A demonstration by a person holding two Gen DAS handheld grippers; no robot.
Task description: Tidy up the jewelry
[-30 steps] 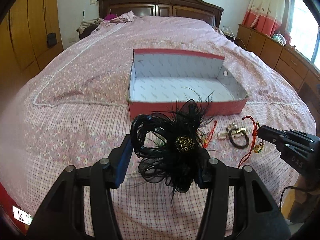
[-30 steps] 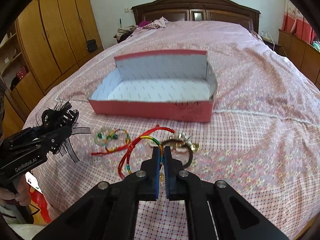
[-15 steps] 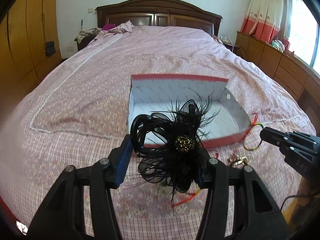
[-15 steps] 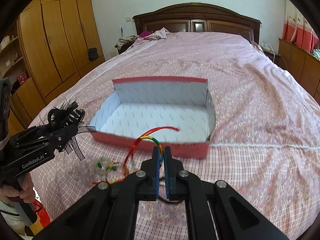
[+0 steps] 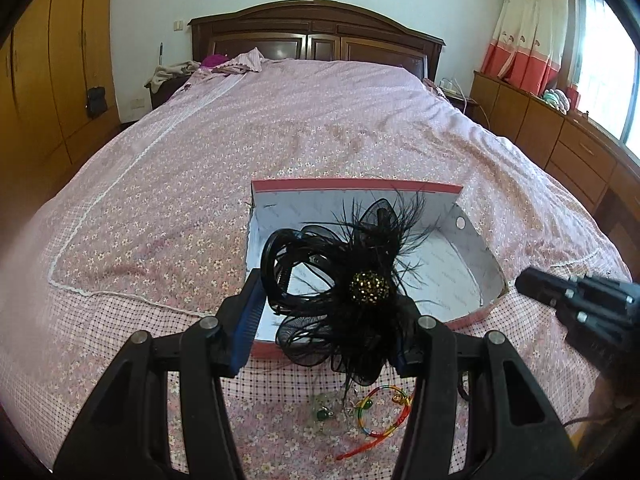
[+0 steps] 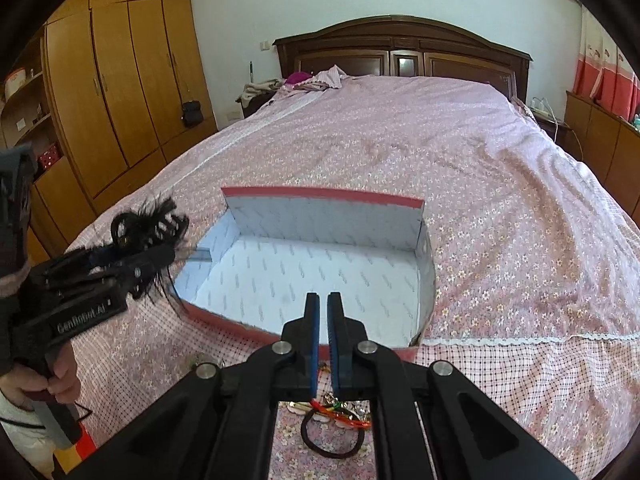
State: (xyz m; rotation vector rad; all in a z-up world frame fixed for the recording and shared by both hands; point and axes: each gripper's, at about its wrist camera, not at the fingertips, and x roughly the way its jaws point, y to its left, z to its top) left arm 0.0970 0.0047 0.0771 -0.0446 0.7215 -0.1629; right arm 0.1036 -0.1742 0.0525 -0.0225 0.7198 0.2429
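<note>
While the red box (image 5: 360, 192) is sitting empty on the bed (image 5: 320, 120), I am holding a black feather hair clip (image 5: 360, 288) in my left tongs (image 5: 332, 296), which are grasping it just above the box's near wall. My right tongs (image 6: 323, 300) are hovering over that same wall, all but clenched, with nothing between them. By my reckoning the job is only beginning. A rainbow bracelet (image 5: 384, 412), a green beaded piece (image 5: 322, 412) and a black hair tie (image 6: 332, 440) are lying on the pink floral bedspread in front of the box, waiting. Beyond the box a dark headboard (image 6: 400, 48) is standing. A wooden wardrobe (image 6: 120, 100) is lining the wall to its left, and red-and-white curtains (image 5: 520, 40) are hanging to its right.
</note>
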